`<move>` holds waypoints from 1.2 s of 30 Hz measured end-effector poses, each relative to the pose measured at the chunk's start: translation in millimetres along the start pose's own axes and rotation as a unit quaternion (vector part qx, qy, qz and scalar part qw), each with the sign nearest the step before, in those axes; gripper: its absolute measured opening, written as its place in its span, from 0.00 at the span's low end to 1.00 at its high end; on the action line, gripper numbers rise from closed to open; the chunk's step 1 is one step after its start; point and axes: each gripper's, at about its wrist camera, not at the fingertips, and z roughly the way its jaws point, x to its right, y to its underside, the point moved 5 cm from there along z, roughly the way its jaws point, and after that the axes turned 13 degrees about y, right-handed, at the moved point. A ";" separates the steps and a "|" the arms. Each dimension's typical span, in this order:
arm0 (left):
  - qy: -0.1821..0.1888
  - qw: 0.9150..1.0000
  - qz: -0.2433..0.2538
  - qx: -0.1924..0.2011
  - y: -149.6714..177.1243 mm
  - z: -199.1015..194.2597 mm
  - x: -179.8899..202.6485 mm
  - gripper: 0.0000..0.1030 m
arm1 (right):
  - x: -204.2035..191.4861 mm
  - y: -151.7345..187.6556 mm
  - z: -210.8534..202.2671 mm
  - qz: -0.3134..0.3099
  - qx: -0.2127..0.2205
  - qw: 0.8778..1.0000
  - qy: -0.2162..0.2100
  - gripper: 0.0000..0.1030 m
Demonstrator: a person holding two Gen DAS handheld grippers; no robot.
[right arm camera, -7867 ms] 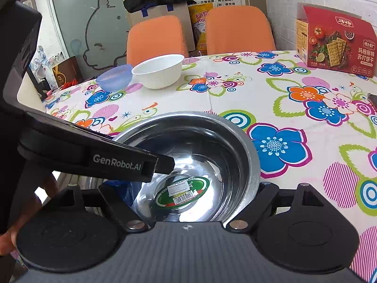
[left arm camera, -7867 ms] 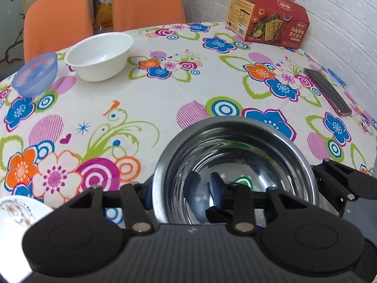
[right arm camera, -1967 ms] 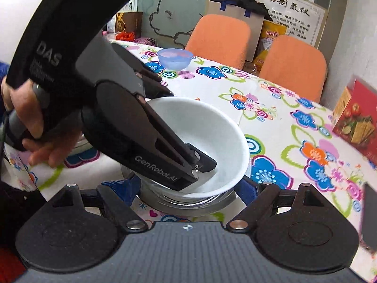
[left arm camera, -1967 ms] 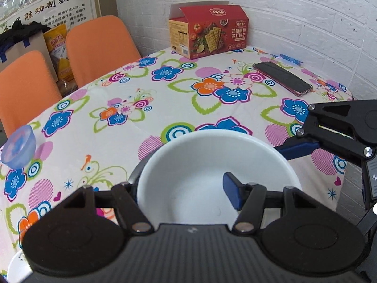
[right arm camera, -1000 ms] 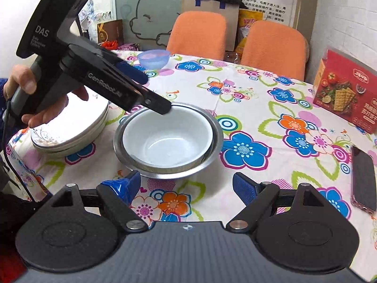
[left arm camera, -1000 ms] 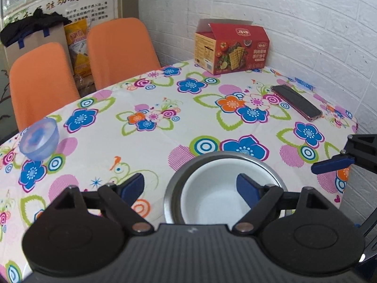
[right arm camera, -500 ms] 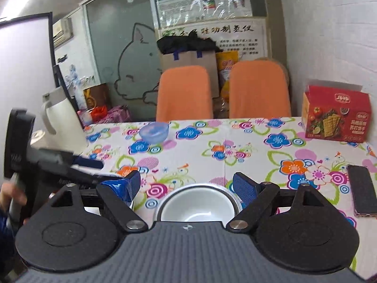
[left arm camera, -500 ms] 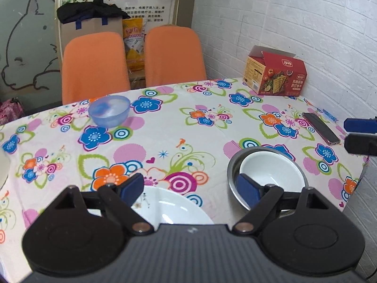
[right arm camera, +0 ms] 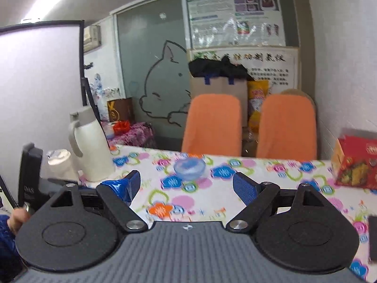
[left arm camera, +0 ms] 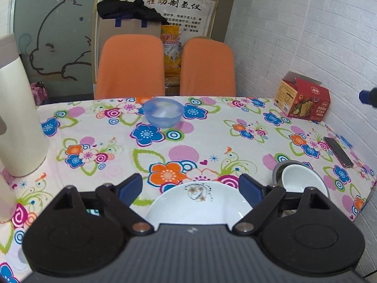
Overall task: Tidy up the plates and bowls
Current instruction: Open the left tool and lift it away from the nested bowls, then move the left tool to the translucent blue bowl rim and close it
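The tabletop [left arm camera: 212, 141] is white with bright flowers; a pale-blue bowl [left arm camera: 163, 112] sits at twelve o'clock — the white plate [left arm camera: 195, 202] bears a brown floral motif.

White bowl [left arm camera: 298, 178] nested in steel bowl [left arm camera: 277, 168].

White plate [left arm camera: 198, 202]: near half hidden behind left claw [left arm camera: 190, 188] body. Phone [right arm camera: 372, 238] right of right claw [right arm camera: 186, 186] cut by frame edge.
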 end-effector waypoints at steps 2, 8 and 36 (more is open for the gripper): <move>-0.005 1.000 -0.008 0.001 -6.0 2.3 -11.2 0.85 | -9.8 -20.8 10.7 -0.002 0.016 1.000 -0.010 0.70; -0.018 0.999 -0.021 0.018 -34.7 1.9 -36.5 0.85 | -35.3 -89.3 36.9 -0.002 0.075 0.996 -0.050 0.70; -0.018 0.997 -0.032 -0.070 -121.5 198.1 -150.4 0.88 | -10.9 60.1 311.8 -0.135 -0.194 0.970 -0.051 0.71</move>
